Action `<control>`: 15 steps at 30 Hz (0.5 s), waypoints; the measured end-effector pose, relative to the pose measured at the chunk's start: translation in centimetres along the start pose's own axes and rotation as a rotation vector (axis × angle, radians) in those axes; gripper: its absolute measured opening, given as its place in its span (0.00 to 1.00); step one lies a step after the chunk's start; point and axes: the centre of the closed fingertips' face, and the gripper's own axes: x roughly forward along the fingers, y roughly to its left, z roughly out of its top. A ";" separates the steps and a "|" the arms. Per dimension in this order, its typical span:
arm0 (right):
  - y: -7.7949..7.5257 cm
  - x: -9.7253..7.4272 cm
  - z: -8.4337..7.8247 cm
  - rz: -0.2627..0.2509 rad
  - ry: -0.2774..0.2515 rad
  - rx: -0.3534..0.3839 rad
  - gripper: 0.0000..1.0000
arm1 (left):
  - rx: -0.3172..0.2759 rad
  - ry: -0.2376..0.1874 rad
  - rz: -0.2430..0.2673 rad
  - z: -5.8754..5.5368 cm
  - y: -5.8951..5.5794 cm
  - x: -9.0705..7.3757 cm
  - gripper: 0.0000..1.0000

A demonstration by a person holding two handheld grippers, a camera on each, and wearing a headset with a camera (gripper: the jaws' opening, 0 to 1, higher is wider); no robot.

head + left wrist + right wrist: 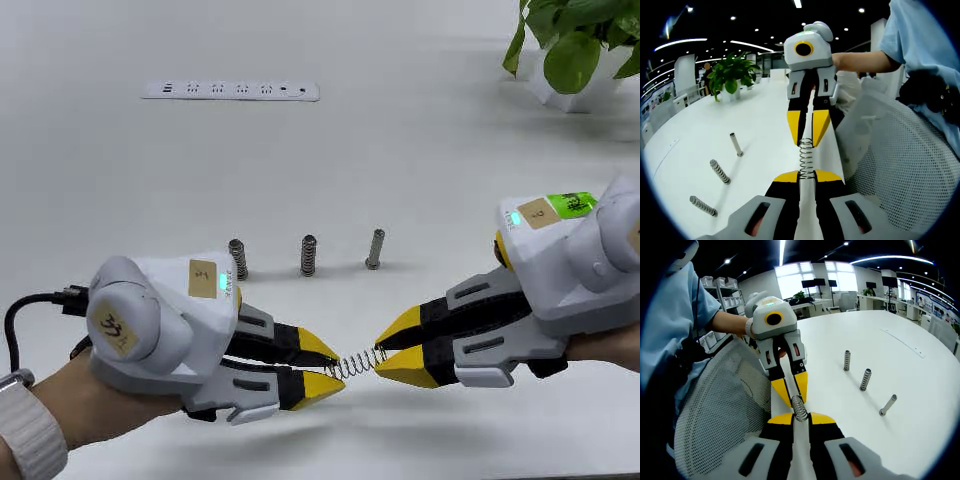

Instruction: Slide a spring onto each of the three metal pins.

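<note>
A small metal spring [355,362] spans the gap between my two grippers, just above the white table [420,170]. The left gripper [325,368] is shut on its left end and the right gripper [392,352] is shut on its right end. In the left gripper view the spring [806,157] runs from my own jaws up to the right gripper [807,134]. Behind them stand three pins in a row. The left pin [237,258] and middle pin [308,254] each carry a spring. The right pin [375,248] is bare.
A white power strip [232,90] lies at the far left of the table. A potted plant [575,45] stands at the far right corner. A black cable [30,310] trails from the left gripper. A mesh chair [720,405] sits by the table edge.
</note>
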 end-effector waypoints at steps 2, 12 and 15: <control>0.1 0.0 0.1 -0.006 0.014 -0.015 0.12 | -0.004 0.007 0.001 0.0 0.0 0.2 0.10; 0.0 0.0 0.6 -0.030 0.096 -0.128 0.12 | -0.018 0.050 -0.004 -0.3 0.1 0.9 0.10; 0.1 0.1 1.0 -0.029 0.100 -0.146 0.12 | -0.022 0.061 -0.006 -0.3 0.2 1.1 0.09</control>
